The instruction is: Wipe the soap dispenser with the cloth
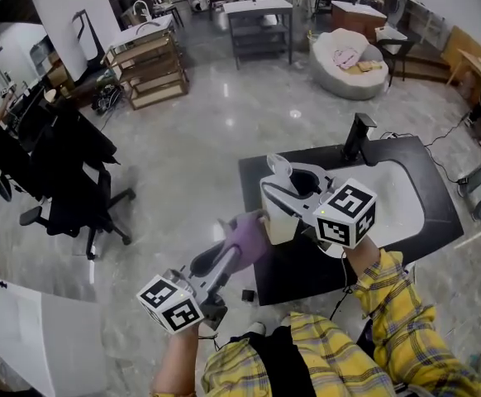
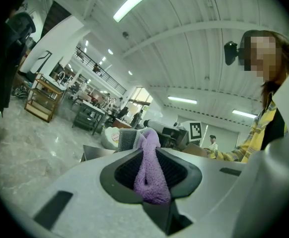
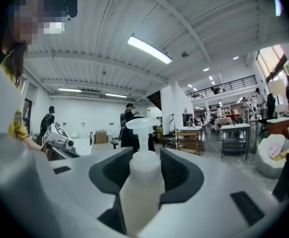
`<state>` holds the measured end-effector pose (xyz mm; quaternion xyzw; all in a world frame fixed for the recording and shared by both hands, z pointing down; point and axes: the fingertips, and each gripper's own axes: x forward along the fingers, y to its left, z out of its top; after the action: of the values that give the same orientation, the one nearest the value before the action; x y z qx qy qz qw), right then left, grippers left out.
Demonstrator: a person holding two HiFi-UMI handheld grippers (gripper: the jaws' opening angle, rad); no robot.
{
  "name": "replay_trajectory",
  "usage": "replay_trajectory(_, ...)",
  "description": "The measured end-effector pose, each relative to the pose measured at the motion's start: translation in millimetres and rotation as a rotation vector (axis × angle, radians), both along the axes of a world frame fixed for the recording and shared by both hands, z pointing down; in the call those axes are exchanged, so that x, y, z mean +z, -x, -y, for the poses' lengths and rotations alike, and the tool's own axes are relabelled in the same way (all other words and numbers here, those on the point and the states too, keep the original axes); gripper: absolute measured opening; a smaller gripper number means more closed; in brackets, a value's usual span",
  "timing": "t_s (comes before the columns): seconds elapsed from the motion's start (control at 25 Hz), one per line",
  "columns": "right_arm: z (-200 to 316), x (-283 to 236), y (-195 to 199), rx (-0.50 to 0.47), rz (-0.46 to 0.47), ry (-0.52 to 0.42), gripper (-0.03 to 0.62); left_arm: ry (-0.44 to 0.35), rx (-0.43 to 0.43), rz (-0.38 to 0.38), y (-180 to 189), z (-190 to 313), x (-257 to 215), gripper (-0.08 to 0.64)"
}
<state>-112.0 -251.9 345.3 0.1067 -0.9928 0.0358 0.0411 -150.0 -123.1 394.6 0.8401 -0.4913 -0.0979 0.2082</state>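
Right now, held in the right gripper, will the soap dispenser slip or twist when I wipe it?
Possibly: the soap dispenser looks smooth and rounded, so it may twist between the right gripper's pads. It looks nearly full of pale liquid, so likely heavy-ish. The cloth in the left gripper is soft and floppy, so it should press gently.

Soap dispenser (image 3: 140, 182) is a milky see-through bottle with a white pump top, clamped in the right hand-held gripper (image 3: 145, 165) over the counter's (image 1: 294, 275) left edge. The fuzzy purple cloth (image 2: 151, 170) is bunched up, pinched in the left hand-held gripper (image 2: 152, 182), right beside the bottle.
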Motion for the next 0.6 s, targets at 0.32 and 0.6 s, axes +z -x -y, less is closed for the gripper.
replay_trajectory(0.32,5,0,1,0.224,0.013,-0.016,0.160,-0.031,-0.011,0.006,10,-2,-9,0.066)
replay_trajectory(0.6,11,-1,-3,0.393,0.026,-0.037,0.160,-0.073,-0.002,0.022,8,-3,-23,0.066)
